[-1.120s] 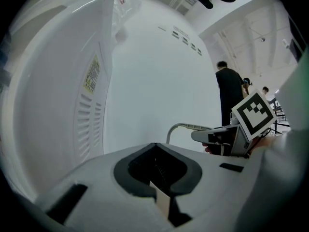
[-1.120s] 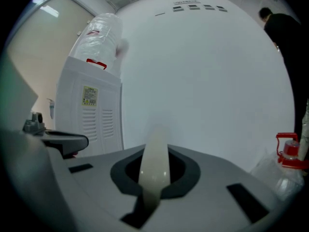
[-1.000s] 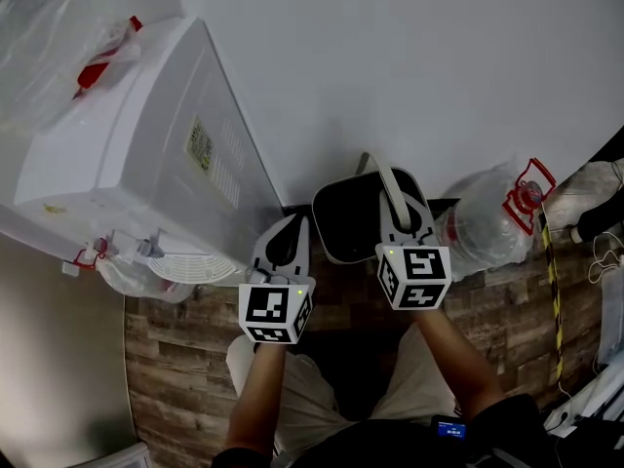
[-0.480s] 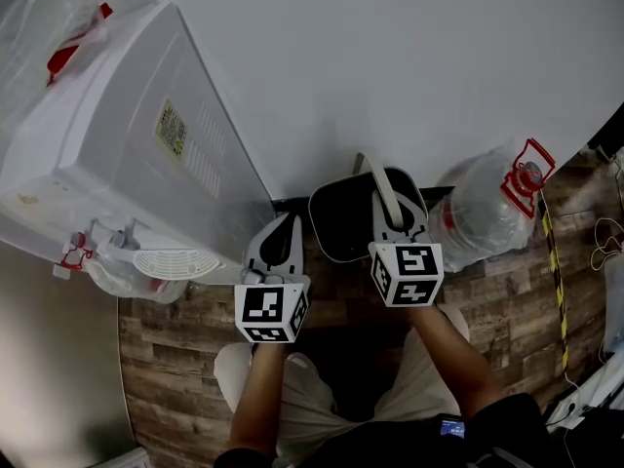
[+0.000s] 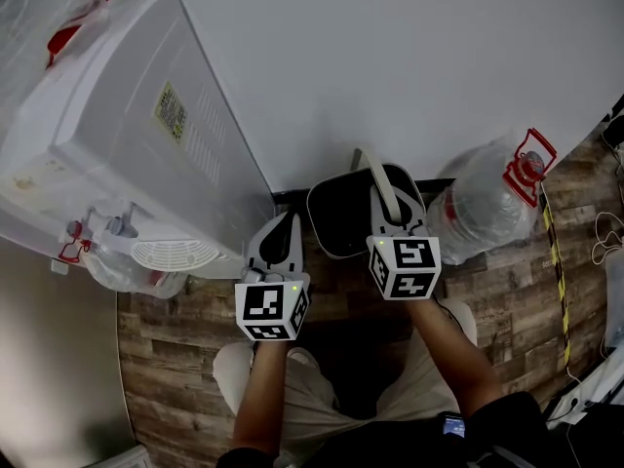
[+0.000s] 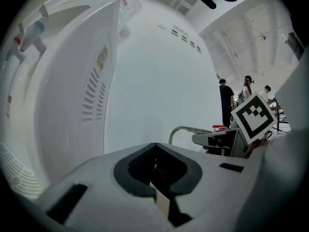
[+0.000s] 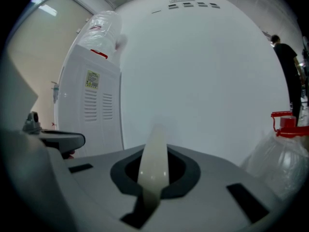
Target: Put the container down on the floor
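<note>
The container [image 5: 343,220] is a dark bucket with a pale curved handle [image 5: 383,185]. In the head view it sits low against the white wall, just ahead of my knees. My right gripper [image 5: 395,224] is shut on that handle, and the right gripper view shows the pale handle [image 7: 154,161] running up through its jaws. Whether the bucket's base touches the floor cannot be told. My left gripper [image 5: 283,238] hovers just left of the bucket, shut with nothing in it. The left gripper view shows its jaws closed and the handle [image 6: 186,130] off to the right.
A white water dispenser [image 5: 127,154] stands close on the left, its drip tray [image 5: 174,255] facing me. A large clear water bottle [image 5: 486,211] with a red cap handle [image 5: 531,162] stands right of the bucket. Wood-pattern floor [image 5: 185,330] lies below. Yellow-black tape [image 5: 556,261] runs along the right.
The view has shifted a little, and both grippers and the bucket sit slightly further left in frame. The right gripper's grip on the handle is unchanged.
</note>
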